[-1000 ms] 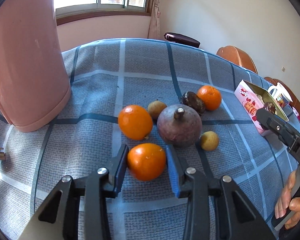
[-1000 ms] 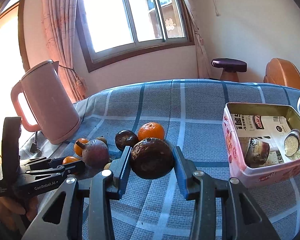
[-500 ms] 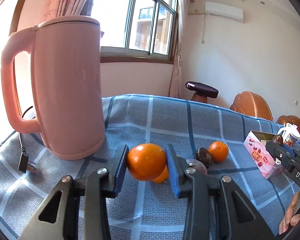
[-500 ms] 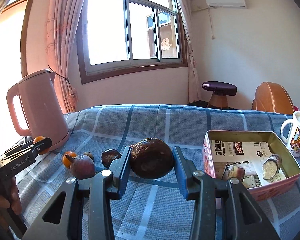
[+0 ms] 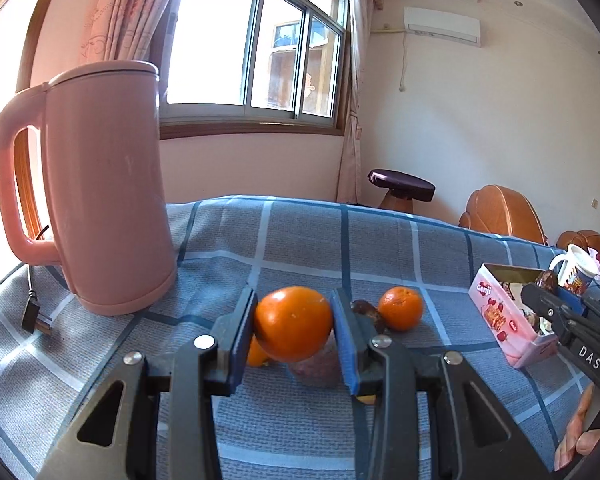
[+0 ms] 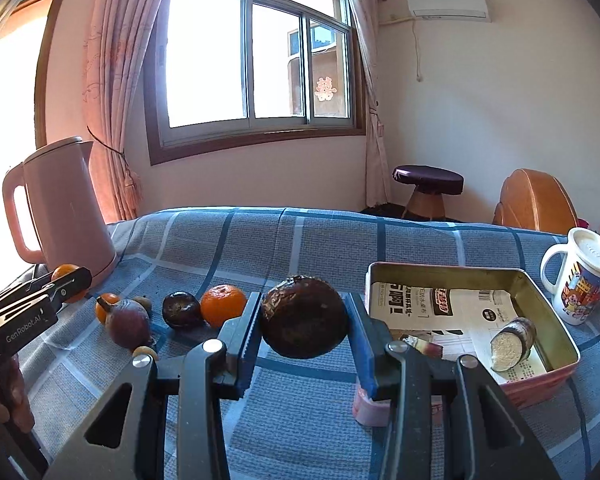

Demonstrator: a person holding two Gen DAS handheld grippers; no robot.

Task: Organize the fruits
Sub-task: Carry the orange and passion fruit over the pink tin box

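Observation:
My left gripper (image 5: pixel 294 326) is shut on an orange (image 5: pixel 293 323), held above the blue checked tablecloth (image 5: pixel 300 240). My right gripper (image 6: pixel 302 330) is shut on a dark brown wrinkled fruit (image 6: pixel 303 322), lifted just left of the pink tin box (image 6: pixel 556 384). On the cloth lie a second orange (image 6: pixel 223 305), a dark round fruit (image 6: pixel 181 309), a purple mangosteen (image 6: pixel 127 322) and small yellow fruits (image 6: pixel 145 351). The box holds a cut piece with a white face (image 6: pixel 510 344). In the left wrist view the box (image 5: pixel 504 320) is at the right, with the right gripper's tip over it.
A tall pink kettle (image 5: pixel 96 200) stands at the left on the cloth, its plug (image 5: pixel 36 316) lying beside it. A white printed mug (image 6: pixel 580 276) sits right of the box. A stool (image 6: pixel 428 184) and wooden chairs (image 6: pixel 536 200) stand behind the table.
Both grippers rose and tilted up with their fruits. The left lifted the orange off the cloth; the right carried the brown fruit rightward, nearer the pink box.

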